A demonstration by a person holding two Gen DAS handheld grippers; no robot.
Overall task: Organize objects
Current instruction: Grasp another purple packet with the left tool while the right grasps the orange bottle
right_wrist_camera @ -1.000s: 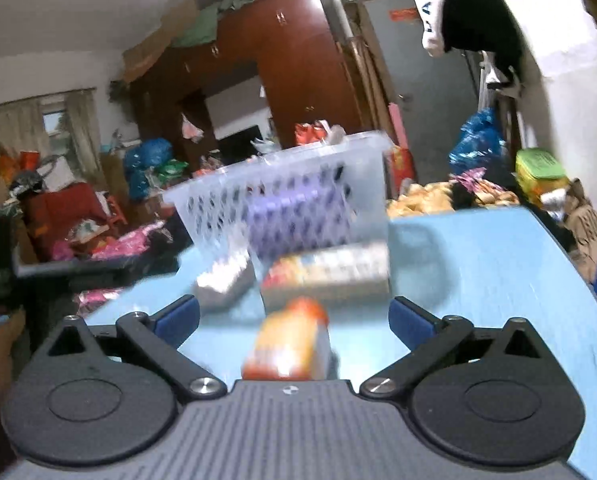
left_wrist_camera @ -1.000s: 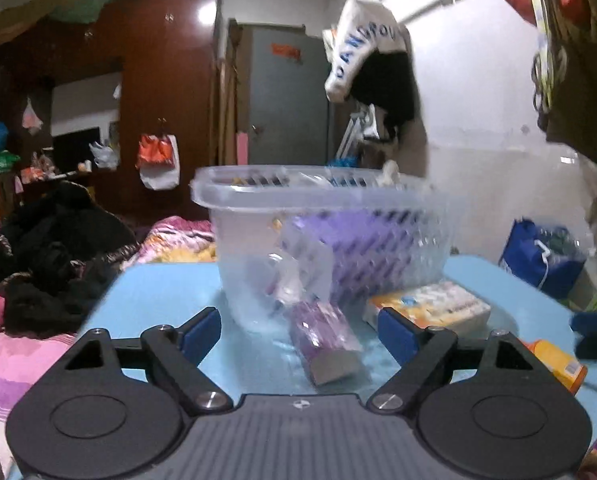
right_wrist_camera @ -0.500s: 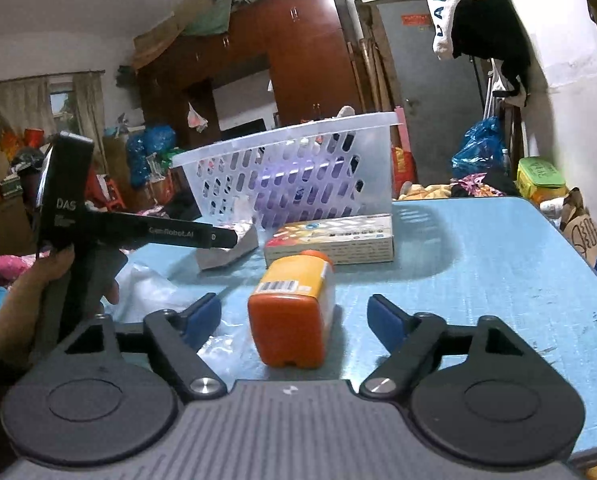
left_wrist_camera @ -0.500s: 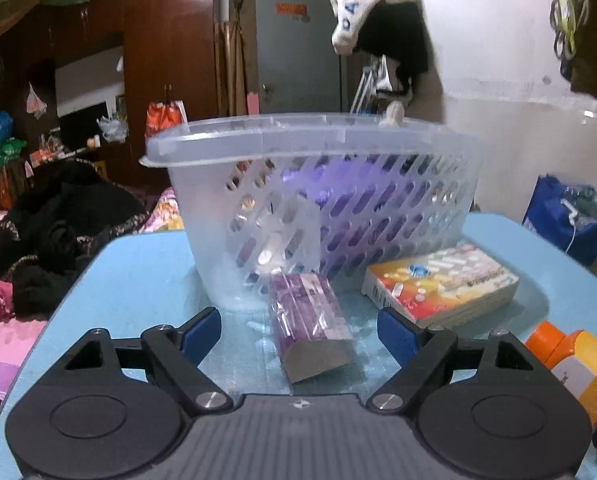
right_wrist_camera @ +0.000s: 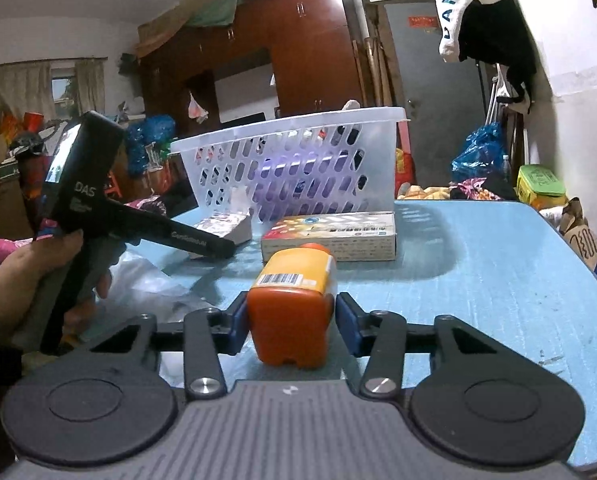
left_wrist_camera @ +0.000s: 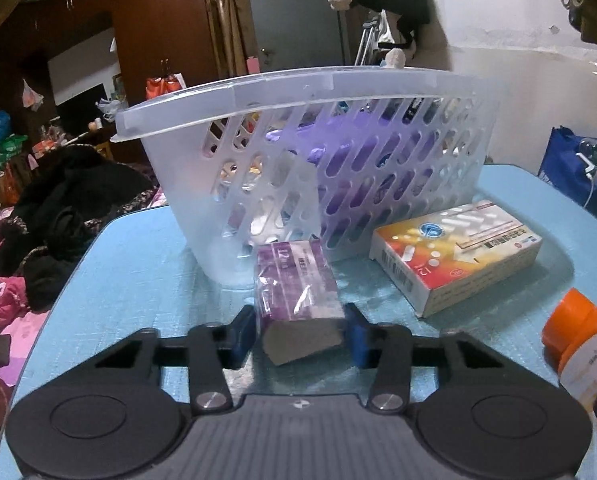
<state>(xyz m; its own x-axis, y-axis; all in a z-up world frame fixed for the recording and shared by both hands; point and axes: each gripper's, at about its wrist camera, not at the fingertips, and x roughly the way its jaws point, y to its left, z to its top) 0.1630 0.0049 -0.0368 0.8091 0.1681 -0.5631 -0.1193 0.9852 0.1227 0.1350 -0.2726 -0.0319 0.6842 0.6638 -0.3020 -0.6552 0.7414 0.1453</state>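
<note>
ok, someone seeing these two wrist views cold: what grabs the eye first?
The two grips at once: the left gripper has just closed on a purple wrapped pack, and the right gripper on an orange bottle lying on its side on the blue table. Behind both stands a clear slotted basket with something purple inside, and an orange-and-white box lies flat just in front of it.
</note>
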